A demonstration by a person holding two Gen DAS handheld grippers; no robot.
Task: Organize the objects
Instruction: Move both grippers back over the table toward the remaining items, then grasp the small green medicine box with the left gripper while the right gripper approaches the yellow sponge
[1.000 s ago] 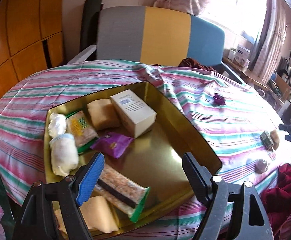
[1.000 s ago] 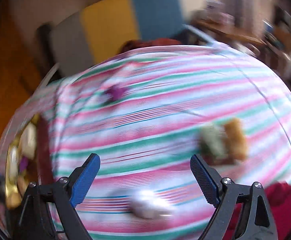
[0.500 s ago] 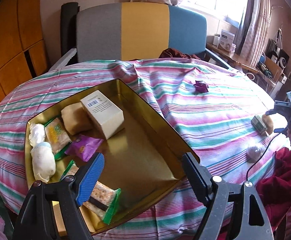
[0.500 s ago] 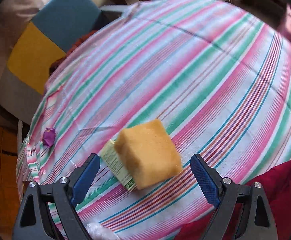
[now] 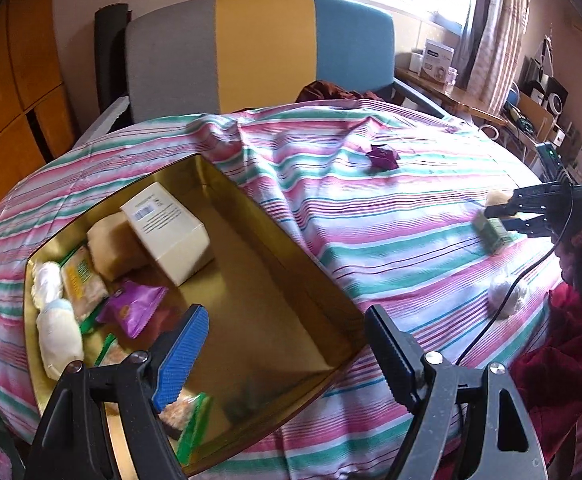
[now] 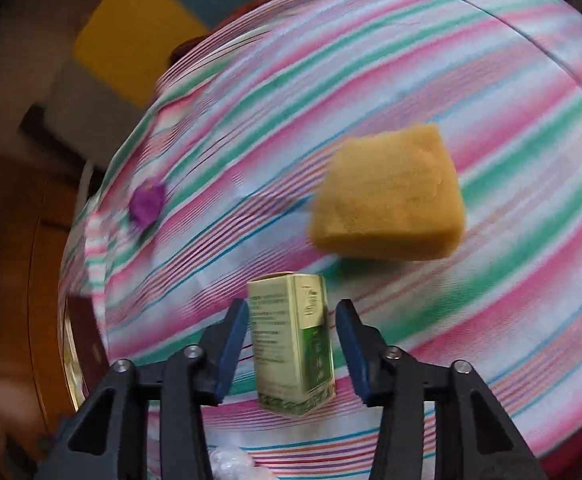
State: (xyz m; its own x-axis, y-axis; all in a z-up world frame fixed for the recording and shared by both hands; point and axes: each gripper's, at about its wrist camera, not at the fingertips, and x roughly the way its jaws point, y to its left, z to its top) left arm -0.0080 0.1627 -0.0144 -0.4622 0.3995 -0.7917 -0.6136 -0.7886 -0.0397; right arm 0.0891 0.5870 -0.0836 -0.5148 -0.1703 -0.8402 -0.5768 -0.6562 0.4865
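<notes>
A gold tin tray sits on the striped tablecloth and holds a white box, a sponge cake, wrapped snacks and a purple packet. My left gripper is open and empty above the tray's near edge. My right gripper is open, its jaws on either side of a small green box with gaps on both sides. A yellow sponge cake lies just beyond it. The right gripper also shows in the left wrist view at the far right.
A purple wrapper lies mid-table, also in the right wrist view. A white crumpled wrap lies near the right table edge. A grey, yellow and blue chair stands behind the table. Red cloth hangs at the right.
My right gripper has come down and forward so the green box now stands between its jaws, which have narrowed. My left gripper has drifted slightly over the tray.
</notes>
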